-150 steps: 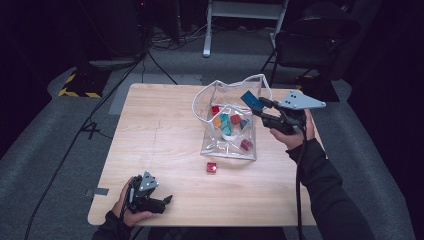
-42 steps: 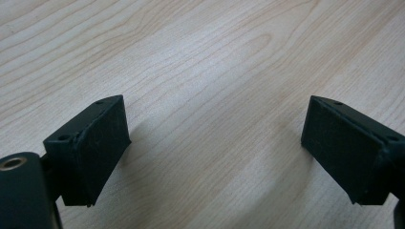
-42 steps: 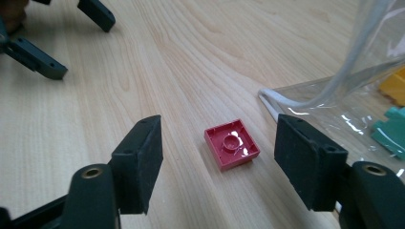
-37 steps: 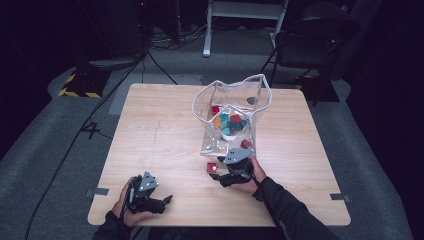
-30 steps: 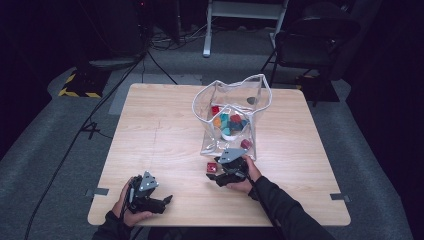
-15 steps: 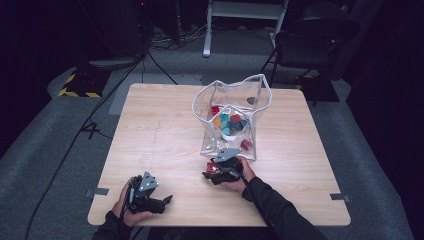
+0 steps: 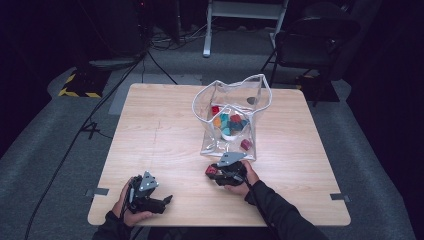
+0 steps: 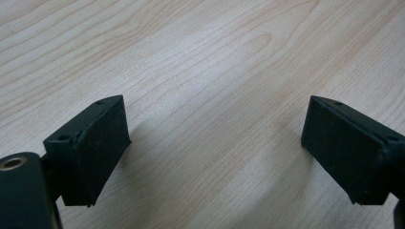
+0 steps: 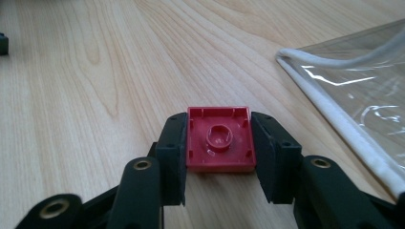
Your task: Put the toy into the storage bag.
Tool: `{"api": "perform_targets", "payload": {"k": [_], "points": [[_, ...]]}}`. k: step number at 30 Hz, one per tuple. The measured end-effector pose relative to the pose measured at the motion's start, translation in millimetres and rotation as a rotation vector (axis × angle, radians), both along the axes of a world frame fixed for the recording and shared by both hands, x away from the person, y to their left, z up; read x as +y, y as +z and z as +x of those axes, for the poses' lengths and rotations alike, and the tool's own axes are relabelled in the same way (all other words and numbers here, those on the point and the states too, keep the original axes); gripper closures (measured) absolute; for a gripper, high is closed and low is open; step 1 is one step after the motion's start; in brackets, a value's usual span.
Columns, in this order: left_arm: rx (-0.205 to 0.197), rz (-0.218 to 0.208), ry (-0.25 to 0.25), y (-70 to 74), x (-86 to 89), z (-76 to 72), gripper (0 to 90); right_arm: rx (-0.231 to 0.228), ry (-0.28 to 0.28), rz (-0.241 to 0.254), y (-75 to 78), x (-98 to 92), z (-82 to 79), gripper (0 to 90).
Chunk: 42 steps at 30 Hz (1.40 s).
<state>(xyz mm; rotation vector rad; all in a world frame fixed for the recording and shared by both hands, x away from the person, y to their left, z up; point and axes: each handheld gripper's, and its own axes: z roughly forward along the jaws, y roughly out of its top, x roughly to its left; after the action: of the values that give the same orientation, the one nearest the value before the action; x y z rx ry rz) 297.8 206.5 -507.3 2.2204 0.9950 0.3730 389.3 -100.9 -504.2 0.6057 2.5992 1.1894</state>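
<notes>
The right gripper [image 9: 218, 157] is clamped on a red block [image 9: 218, 140]. Its two pads press flat against the block's opposite sides, having just closed in on it. The block's hollow underside, with a round tube at its centre, faces the camera of the right gripper view. In the high view the right gripper [image 7: 215, 172] and the block [image 7: 212, 170] sit on the wooden table [image 7: 160, 130], just in front of the near edge of the clear plastic bag [image 7: 231, 117].

The bag stands open with a white-trimmed rim. It holds several coloured blocks [image 7: 231, 124]. In the right gripper view the bag's white-piped lower edge [image 9: 334, 124] runs diagonally just to the right of the jaws, close to but apart from the red block.

The left gripper [image 7: 160, 201] rests near the table's front edge, well apart from the right gripper. In the left gripper view its jaws stand wide apart with only bare wood between them; the left gripper [image 8: 215, 152] grips nothing.

Open room: the table's left half is bare wood from the bag to the left edge. A band of bare wood lies between the two grippers. To the right of the bag, bare wood runs to the table's right edge.
</notes>
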Motion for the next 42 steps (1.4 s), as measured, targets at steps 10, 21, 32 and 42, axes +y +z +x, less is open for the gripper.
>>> {"api": "perform_targets", "payload": {"k": [10,21,32,42], "points": [[0.0,0.0,0.0,0.0,0.0,-0.1,9.3,-0.069,-0.008,0.047,25.5,-41.3,-18.0,59.6],[-0.001,0.0,0.0,0.0,-0.1,-0.1,9.3,-0.102,-0.048,0.116,51.7,-92.4,-30.0,59.6],[0.0,0.0,0.0,0.0,0.0,0.0,9.3,-0.145,-0.099,0.158,71.2,-120.6,-34.6,59.6],[0.0,0.001,0.001,0.1,0.0,-0.1,9.3,-0.204,-0.149,0.195,103.5,-139.4,-34.8,59.6]]}}
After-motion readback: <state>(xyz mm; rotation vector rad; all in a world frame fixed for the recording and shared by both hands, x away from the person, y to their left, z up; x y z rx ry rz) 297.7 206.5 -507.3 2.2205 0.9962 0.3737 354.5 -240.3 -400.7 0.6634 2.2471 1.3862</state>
